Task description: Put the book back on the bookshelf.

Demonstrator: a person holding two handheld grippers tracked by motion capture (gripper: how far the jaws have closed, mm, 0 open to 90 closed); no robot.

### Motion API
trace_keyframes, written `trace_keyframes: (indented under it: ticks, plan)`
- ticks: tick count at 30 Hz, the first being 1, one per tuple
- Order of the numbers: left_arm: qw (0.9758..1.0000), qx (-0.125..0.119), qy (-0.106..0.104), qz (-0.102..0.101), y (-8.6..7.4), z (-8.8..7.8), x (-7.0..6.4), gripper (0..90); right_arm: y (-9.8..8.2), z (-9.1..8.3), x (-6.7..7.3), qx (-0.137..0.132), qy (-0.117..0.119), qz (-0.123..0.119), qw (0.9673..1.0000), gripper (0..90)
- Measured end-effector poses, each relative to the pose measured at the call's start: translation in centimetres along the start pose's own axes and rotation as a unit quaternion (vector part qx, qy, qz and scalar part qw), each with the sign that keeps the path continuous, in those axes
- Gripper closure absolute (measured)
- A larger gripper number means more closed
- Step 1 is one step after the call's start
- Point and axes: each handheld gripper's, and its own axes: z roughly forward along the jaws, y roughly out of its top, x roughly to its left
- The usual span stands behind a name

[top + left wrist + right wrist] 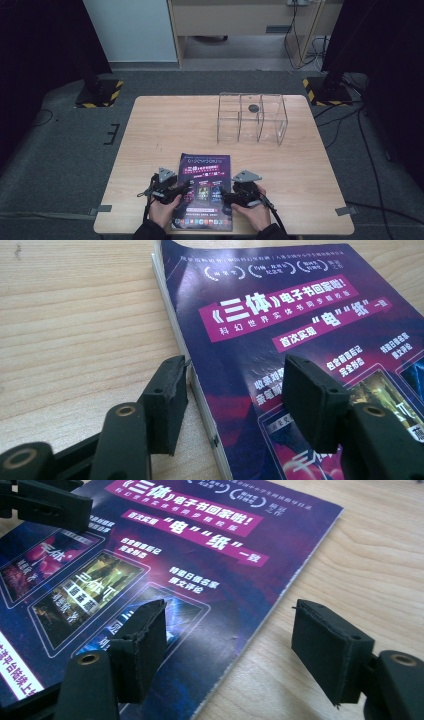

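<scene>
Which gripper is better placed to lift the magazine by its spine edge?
Left. The left gripper is open with its jaws straddling the spine edge of the magazine; the right gripper straddles the opposite edge.

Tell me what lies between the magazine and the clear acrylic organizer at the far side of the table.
Nothing visible: only bare table lies between the magazine and the organizer. Both open grippers straddle the magazine's side edges.
</scene>
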Motion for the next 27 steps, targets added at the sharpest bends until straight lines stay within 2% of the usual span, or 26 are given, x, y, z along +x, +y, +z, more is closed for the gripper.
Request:
trace_keyframes:
  ticks: [9, 13, 20, 22, 27]
  plan:
    - [1.0000, -0.003, -0.002, -0.001, -0.09, 0.08, -0.27, 40.8, -0.04, 0.42, 0.40, -0.001, 0.009, 0.006, 0.9999, 33.8]
    - [0.9999, -0.005, -0.007, -0.007, -0.12, 0.10, -0.28, 39.5, -0.07, 0.48, 0.48, -0.001, 0.014, 0.011, 0.9998, 35.2]
    - [0.9999, -0.012, -0.005, -0.008, -0.11, 0.35, -0.32, 37.3, -0.22, 0.61, 0.49, -0.006, 0.018, 0.020, 0.9996, 35.0]
    - [0.9998, -0.014, -0.006, -0.014, -0.13, 0.35, -0.33, 37.0, -0.28, 0.63, 0.47, -0.007, 0.019, 0.024, 0.9995, 34.8]
    - [0.9984, -0.024, -0.019, -0.048, -0.26, 0.26, 0.07, 38.4, -0.30, 0.62, 0.46, -0.007, 0.020, 0.022, 0.9995, 34.8]
